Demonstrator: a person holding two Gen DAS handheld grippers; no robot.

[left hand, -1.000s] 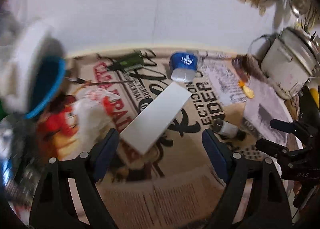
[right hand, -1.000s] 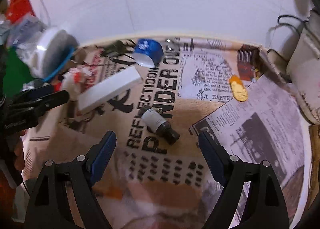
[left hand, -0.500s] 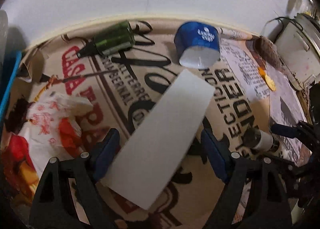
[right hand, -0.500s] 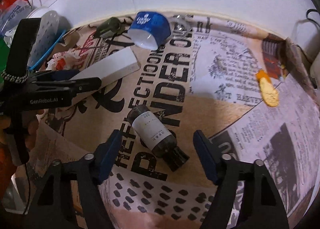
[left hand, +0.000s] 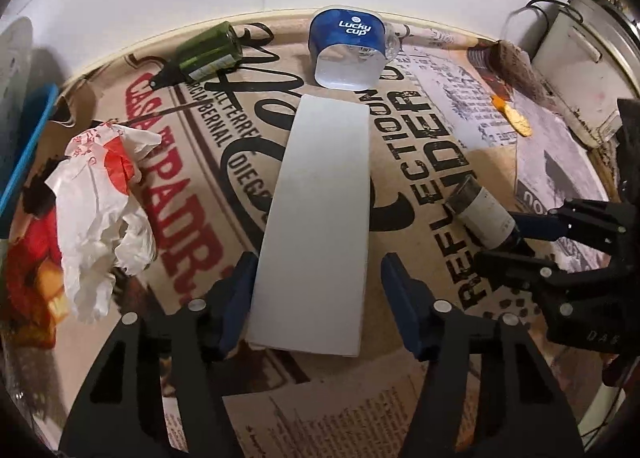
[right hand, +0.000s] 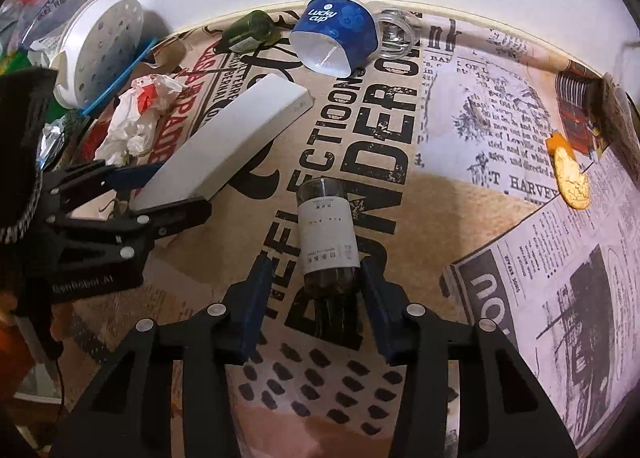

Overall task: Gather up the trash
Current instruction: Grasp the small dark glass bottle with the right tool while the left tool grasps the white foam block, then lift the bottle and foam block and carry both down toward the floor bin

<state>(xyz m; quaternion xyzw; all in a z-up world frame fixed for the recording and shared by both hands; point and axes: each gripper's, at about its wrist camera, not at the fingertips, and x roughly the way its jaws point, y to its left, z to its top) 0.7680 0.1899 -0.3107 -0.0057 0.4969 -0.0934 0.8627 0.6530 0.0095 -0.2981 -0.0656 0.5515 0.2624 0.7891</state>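
Both grippers have dropped low: left gripper (left hand: 316, 290) jaws wide around the white box (left hand: 320, 218), right gripper (right hand: 314, 298) jaws wide, maybe touching the small bottle (right hand: 326, 238), ready to squeeze.

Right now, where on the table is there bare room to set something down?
Most room is right of the small brown bottle, up to the orange scrap. It is crowded on the left: the white box, crumpled wrapper, green bottle, blue cup and glass jar crowd together.
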